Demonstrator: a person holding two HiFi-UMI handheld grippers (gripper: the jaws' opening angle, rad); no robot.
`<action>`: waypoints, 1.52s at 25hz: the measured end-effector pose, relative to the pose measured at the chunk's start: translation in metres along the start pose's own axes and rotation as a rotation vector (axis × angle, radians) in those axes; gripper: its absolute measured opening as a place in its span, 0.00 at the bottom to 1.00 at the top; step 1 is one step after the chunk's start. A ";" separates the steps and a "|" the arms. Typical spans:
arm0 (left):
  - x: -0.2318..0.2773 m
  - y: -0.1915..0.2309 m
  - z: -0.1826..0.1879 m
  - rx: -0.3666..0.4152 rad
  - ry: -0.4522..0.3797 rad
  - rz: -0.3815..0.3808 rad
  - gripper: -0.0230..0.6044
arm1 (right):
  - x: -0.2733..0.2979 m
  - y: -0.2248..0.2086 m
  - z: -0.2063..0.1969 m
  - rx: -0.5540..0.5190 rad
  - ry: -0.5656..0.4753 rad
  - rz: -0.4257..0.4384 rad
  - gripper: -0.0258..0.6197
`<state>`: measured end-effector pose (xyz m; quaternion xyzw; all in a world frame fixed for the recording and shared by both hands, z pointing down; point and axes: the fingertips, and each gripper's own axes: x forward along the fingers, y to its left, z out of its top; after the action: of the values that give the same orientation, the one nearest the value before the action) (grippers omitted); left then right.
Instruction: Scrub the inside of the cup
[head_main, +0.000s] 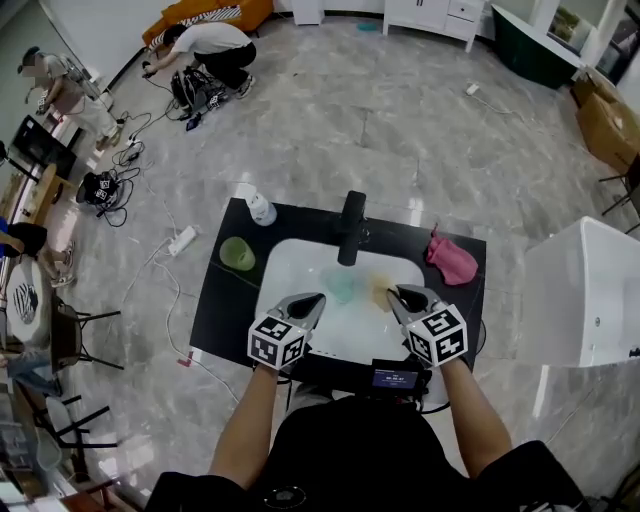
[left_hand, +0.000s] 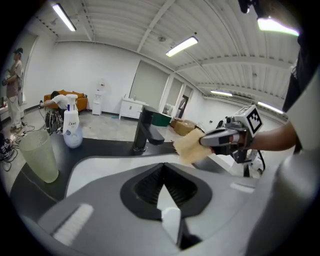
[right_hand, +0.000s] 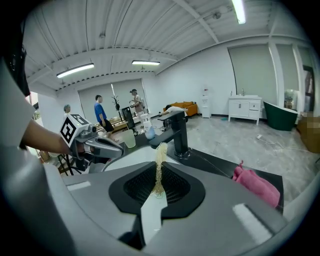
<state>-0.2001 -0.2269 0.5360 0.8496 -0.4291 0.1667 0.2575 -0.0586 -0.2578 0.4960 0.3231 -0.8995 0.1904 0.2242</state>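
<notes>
Pinching a thin yellow scouring pad (right_hand: 159, 167) edge-on in its closed jaws, the right gripper (head_main: 395, 292) hangs over the white sink (head_main: 290, 265). Just left of it is the left gripper (head_main: 317, 298), jaws shut on nothing. The pale green cup (head_main: 238, 252) stands upright on the black table (head_main: 215, 310), left of the sink.
</notes>
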 end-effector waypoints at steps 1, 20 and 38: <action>0.000 0.003 0.001 0.006 0.003 -0.010 0.04 | 0.002 0.003 0.001 -0.002 0.000 -0.007 0.10; 0.023 0.029 -0.013 0.074 0.091 -0.065 0.04 | 0.011 -0.014 -0.016 -0.002 0.100 -0.017 0.10; 0.088 0.043 -0.066 0.109 0.293 -0.116 0.51 | 0.085 -0.020 -0.028 -0.023 0.216 0.074 0.10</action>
<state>-0.1888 -0.2666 0.6466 0.8523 -0.3276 0.2966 0.2799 -0.0960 -0.3009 0.5677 0.2646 -0.8835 0.2222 0.3162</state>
